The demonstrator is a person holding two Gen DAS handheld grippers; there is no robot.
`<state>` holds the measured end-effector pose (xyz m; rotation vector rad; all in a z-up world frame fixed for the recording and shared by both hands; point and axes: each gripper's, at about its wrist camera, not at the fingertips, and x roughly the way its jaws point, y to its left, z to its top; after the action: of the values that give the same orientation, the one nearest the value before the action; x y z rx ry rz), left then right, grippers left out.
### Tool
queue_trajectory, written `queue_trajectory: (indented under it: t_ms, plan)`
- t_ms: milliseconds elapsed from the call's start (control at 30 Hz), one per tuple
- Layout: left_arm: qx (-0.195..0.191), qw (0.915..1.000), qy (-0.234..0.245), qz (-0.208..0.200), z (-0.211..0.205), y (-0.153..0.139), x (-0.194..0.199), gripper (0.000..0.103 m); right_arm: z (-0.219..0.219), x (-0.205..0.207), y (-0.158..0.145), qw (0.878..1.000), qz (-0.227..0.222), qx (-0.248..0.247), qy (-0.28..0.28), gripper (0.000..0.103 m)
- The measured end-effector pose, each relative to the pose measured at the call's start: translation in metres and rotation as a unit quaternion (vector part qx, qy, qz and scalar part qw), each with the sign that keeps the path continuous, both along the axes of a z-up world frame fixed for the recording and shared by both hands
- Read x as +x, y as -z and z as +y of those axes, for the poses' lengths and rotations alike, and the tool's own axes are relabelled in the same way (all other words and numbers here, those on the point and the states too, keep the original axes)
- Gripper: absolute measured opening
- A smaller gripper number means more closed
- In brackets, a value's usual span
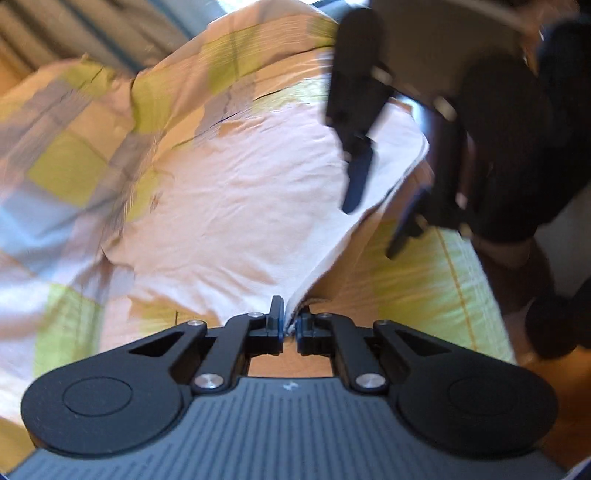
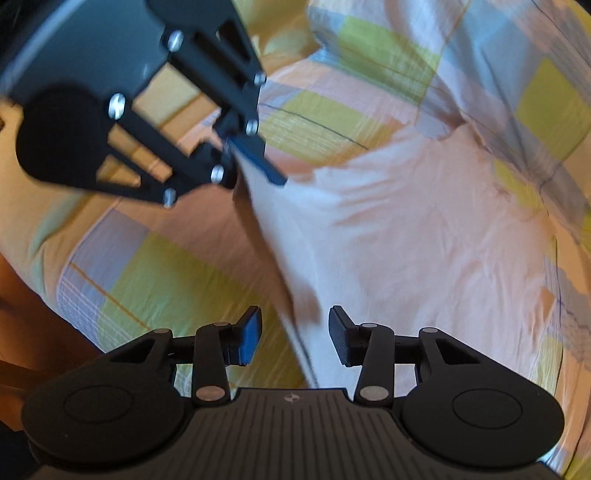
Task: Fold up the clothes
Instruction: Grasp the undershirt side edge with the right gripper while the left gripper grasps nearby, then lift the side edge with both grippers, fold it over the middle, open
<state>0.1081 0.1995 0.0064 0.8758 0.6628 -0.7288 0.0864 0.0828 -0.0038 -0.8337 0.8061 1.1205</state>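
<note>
A pale pink-white garment [image 1: 240, 206] lies spread over a checked bed cover [image 1: 66, 170], with one edge lifted off it. My left gripper [image 1: 290, 317] is shut on that raised edge near a corner. The right wrist view shows the left gripper [image 2: 255, 158] at upper left, pinching the garment [image 2: 406, 240] and pulling the edge taut. My right gripper [image 2: 295, 332] is open, and the garment's edge runs between its two fingers without being pinched. From the left wrist view, the right gripper [image 1: 380, 206] hangs open at the garment's far edge. Both views are blurred by motion.
The bed cover [image 2: 147, 266] has yellow, orange and blue squares and is rumpled toward the far side. Brown wooden floor [image 1: 554, 387] shows past the bed's edge. A striped curtain or wall [image 1: 74, 29] stands behind the bed.
</note>
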Motion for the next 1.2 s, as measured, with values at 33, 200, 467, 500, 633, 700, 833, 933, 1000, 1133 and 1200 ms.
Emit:
queue_trajectory:
  t_ms: [33, 200, 467, 500, 633, 700, 833, 933, 1000, 1133, 1200]
  plan:
    - [-0.009, 0.9999, -0.009, 0.009, 0.000, -0.005, 0.003, 0.005, -0.001, -0.004, 0.002, 1.000, -0.012, 0.005, 0.002, 0.043]
    - [-0.029, 0.9988, -0.023, 0.032, 0.001, -0.021, 0.010, 0.004, -0.006, -0.010, 0.017, 0.997, -0.072, 0.005, 0.015, 0.032]
    - [-0.033, 0.9981, -0.031, 0.041, 0.008, -0.028, 0.007, 0.004, -0.082, 0.029, 0.047, 0.989, -0.130, -0.068, 0.019, 0.023]
    - [-0.033, 0.9979, -0.035, 0.043, 0.009, -0.028, 0.008, 0.004, -0.093, 0.036, 0.053, 0.987, -0.137, -0.078, 0.017, 0.023]
    - [-0.020, 0.9982, -0.032, 0.047, 0.007, -0.025, 0.006, 0.004, -0.125, 0.051, 0.067, 0.983, -0.156, -0.093, 0.004, 0.023]
    - [-0.014, 0.9980, -0.034, 0.050, 0.006, -0.023, 0.006, 0.004, -0.131, 0.052, 0.068, 0.981, -0.166, -0.100, -0.003, 0.023]
    - [-0.011, 0.9974, -0.047, 0.054, 0.004, -0.023, 0.008, 0.004, -0.143, 0.060, 0.069, 0.979, -0.168, -0.114, 0.004, 0.021]
    - [-0.008, 0.9970, -0.053, 0.056, 0.003, -0.024, 0.012, 0.004, -0.150, 0.067, 0.067, 0.979, -0.168, -0.117, 0.009, 0.021]
    - [-0.004, 0.9968, -0.054, 0.058, 0.002, -0.022, 0.013, 0.004, -0.153, 0.069, 0.065, 0.979, -0.168, -0.117, 0.001, 0.018]
    - [0.004, 0.9964, -0.057, 0.064, 0.003, -0.018, 0.013, 0.004, -0.156, 0.071, 0.061, 0.982, -0.147, -0.121, -0.016, 0.000]
    - [0.007, 0.9961, -0.058, 0.067, 0.003, -0.016, 0.014, 0.003, -0.157, 0.072, 0.056, 0.983, -0.134, -0.124, -0.016, 0.000]
